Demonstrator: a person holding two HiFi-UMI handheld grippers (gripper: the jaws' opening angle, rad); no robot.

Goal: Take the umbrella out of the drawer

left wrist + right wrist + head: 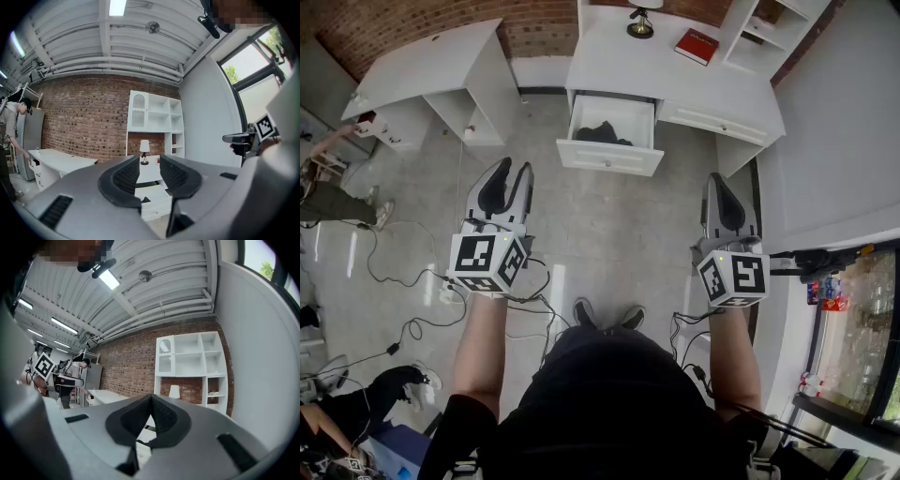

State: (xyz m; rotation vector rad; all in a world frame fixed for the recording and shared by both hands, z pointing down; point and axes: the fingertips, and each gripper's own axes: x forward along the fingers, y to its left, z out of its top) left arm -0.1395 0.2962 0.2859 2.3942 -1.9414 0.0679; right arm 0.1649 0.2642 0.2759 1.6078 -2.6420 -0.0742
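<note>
No word, brand or number is being shown clearly enough to be read. Black-and-white square code patterns are being displayed on the cube [487, 261] of the left gripper [508, 171] and on the cube [733, 277] of the right gripper [724, 180]. The cover of the red book [697, 45] on the desk [609, 58] is being seen too small for any title to be made out.

I see the white drawer [610, 158] pulled open from the desk, its front panel with one small knob facing me. The umbrella [602, 134] lies inside, a dark, folded, crumpled-looking bundle just behind that panel.
</note>
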